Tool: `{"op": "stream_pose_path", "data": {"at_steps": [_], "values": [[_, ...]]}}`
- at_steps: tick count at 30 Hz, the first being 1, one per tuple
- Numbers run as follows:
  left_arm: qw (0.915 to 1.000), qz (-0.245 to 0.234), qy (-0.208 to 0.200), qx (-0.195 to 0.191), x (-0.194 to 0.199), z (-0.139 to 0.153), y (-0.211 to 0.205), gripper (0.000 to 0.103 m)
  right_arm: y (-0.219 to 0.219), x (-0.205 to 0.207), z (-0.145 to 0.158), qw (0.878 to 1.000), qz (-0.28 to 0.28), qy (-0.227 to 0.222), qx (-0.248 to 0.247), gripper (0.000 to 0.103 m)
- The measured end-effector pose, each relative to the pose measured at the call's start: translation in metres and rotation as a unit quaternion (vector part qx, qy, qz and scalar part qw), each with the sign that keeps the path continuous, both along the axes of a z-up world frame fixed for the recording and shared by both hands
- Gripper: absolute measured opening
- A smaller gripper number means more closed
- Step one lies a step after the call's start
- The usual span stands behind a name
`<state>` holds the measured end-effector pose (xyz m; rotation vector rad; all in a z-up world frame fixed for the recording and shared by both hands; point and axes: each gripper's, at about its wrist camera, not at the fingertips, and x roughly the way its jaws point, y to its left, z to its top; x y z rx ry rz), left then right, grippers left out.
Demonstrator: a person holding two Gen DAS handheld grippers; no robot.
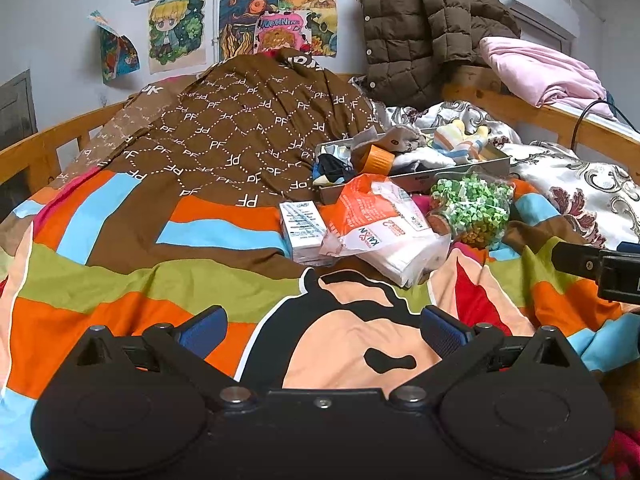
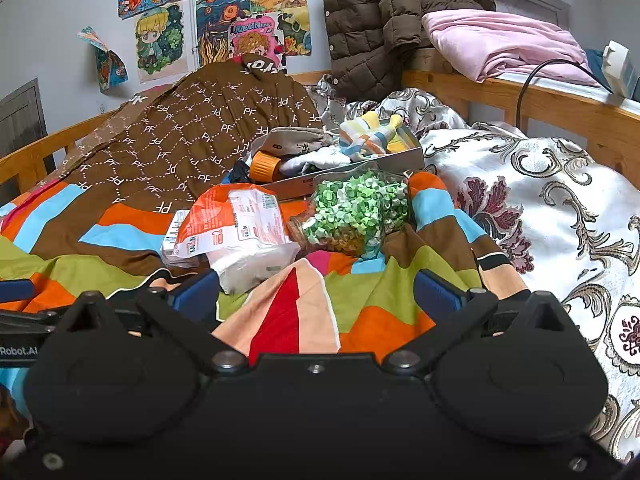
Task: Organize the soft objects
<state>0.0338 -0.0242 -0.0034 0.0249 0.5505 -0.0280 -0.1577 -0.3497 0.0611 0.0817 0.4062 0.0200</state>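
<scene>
A grey tray (image 1: 496,162) (image 2: 400,164) on the bed holds socks and small cloths, among them a striped sock (image 1: 460,140) (image 2: 372,134) and an orange cap (image 1: 376,160) (image 2: 264,166). In front of it lie an orange-and-white tissue pack (image 1: 384,228) (image 2: 240,232), a small white box (image 1: 302,226) and a clear bag of green paper stars (image 1: 474,204) (image 2: 356,212). My left gripper (image 1: 322,330) is open and empty above the colourful quilt, short of the tissue pack. My right gripper (image 2: 316,294) is open and empty, just before the tissues and star bag.
A brown "PF" patterned blanket (image 1: 240,132) is heaped at the back left. A white floral quilt (image 2: 540,208) lies to the right. A brown puffer jacket (image 1: 420,28) and pink cloth (image 1: 548,68) hang on the wooden bed rail (image 2: 560,108).
</scene>
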Motion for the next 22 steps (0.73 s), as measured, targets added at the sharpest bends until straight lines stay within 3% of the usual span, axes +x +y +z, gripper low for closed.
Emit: {"op": "stream_pose_path", "data": {"at_steps": [22], "values": [[0.9999,0.004,0.014,-0.004,-0.0002,-0.0033,0.0025,0.102,-0.0006,0.0,0.0001,1.0,0.001,0.001,0.0,0.102]]}}
